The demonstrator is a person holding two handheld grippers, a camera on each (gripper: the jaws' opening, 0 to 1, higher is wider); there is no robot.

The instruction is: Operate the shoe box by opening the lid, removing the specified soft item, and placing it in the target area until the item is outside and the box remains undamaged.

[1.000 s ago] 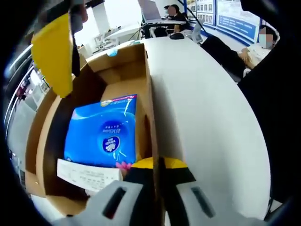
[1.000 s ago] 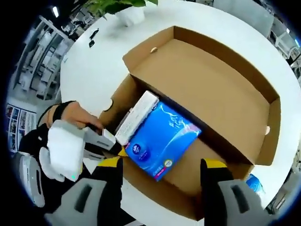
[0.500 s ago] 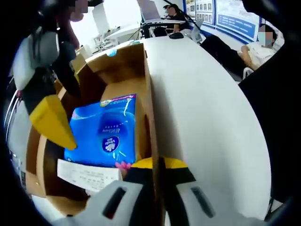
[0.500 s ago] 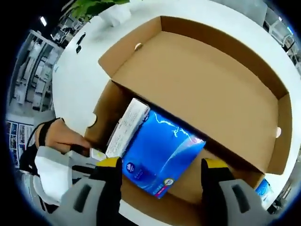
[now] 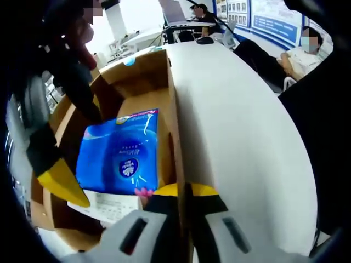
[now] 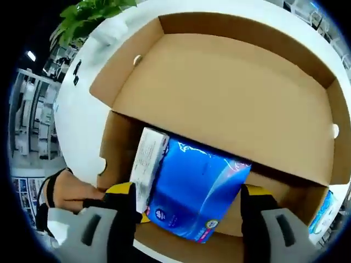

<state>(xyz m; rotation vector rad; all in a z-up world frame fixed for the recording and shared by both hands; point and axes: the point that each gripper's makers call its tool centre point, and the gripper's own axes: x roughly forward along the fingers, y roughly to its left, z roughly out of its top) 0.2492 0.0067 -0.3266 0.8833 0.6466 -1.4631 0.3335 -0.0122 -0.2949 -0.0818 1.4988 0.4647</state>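
On the white table (image 5: 236, 126) one open shoe box (image 6: 230, 93) holds one blue soft pack (image 6: 194, 192); right hand-held gripper (image 6: 189, 205) straddles it, jaws apart, left hand-held gripper (image 5: 184, 193) clamps the box wall

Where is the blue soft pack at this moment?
In both views the blue soft pack lies inside the open shoe box, beside a white paper slip, between the open jaws of the right hand-held gripper.

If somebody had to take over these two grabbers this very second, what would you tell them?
Left gripper: jaws shut on the shoe box wall, steadying it.
Right gripper: jaws open, reaching into the box on either side of the blue soft pack.
Done: lid open. The pack lies inside beside a white carton.
Left: close on the pack, lift it out, set it on the white table.
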